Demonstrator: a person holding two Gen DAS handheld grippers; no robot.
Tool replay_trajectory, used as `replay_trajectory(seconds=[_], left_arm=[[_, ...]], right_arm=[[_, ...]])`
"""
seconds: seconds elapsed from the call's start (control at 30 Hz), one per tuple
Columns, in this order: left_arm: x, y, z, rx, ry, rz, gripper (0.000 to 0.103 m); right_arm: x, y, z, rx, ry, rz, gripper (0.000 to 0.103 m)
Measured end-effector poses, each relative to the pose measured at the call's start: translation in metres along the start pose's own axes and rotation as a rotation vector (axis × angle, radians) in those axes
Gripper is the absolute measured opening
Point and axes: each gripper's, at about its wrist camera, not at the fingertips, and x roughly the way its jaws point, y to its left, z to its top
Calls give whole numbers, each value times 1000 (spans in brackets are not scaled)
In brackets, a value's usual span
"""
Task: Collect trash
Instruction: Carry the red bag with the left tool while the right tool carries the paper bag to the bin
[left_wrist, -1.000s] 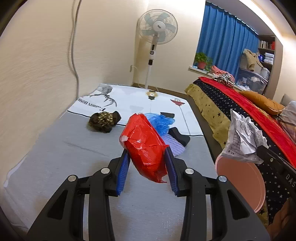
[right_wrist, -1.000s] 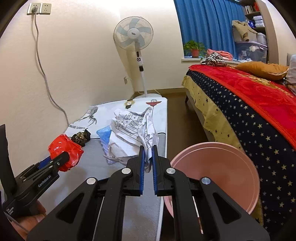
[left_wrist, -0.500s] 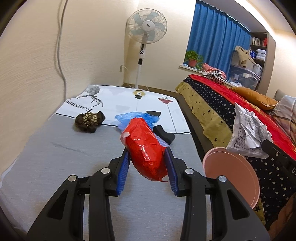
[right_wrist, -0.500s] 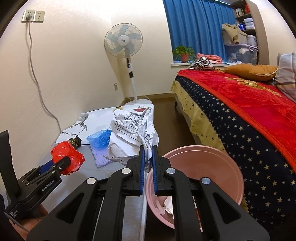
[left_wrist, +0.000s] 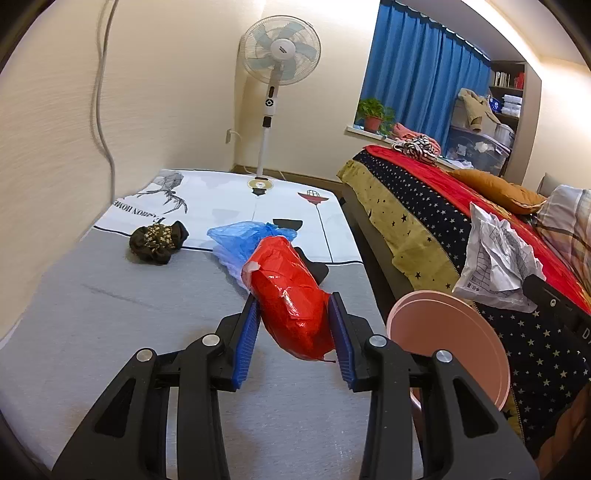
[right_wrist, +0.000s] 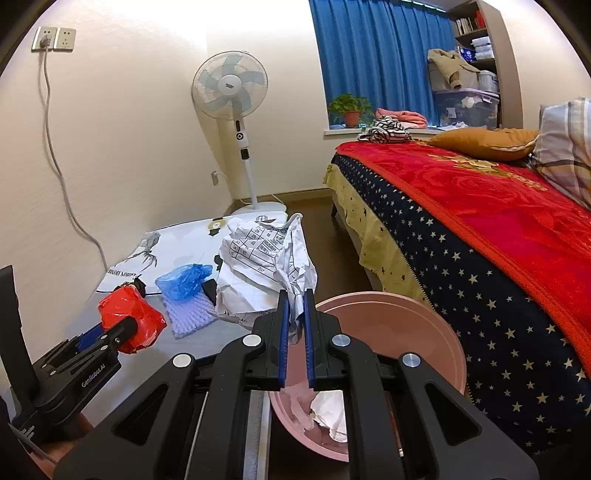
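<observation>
My left gripper (left_wrist: 293, 328) is shut on a red plastic bag (left_wrist: 291, 295) and holds it above the grey mattress (left_wrist: 110, 332); the bag also shows in the right wrist view (right_wrist: 129, 317). My right gripper (right_wrist: 294, 332) is shut on a crumpled white printed paper (right_wrist: 266, 266), held over the near rim of the pink bin (right_wrist: 417, 332), which has white trash inside. The paper (left_wrist: 495, 258) and the bin (left_wrist: 450, 343) show at the right in the left wrist view.
On the mattress lie a blue plastic bag (left_wrist: 243, 236), a dark patterned bundle (left_wrist: 157, 242), a lilac foam net (right_wrist: 188, 314) and a black object (left_wrist: 317, 269). A standing fan (left_wrist: 277, 74) is at the far wall. A bed with a red starred blanket (right_wrist: 480, 206) fills the right.
Both grippers have drawn back and turned toward the bin with their loads still held. The bin's inside with white trash has come into the right wrist view.
</observation>
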Motion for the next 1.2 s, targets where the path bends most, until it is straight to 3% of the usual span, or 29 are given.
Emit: replay_trajectory(seconds=[0.9, 1.2], left_arm=[[21, -32, -5, 56, 18, -36, 37], [32, -49, -6, 90, 23, -81, 37]], right_arm=[[9, -26, 2, 54, 3, -104, 8], [12, -40, 4, 93, -6, -154, 8]])
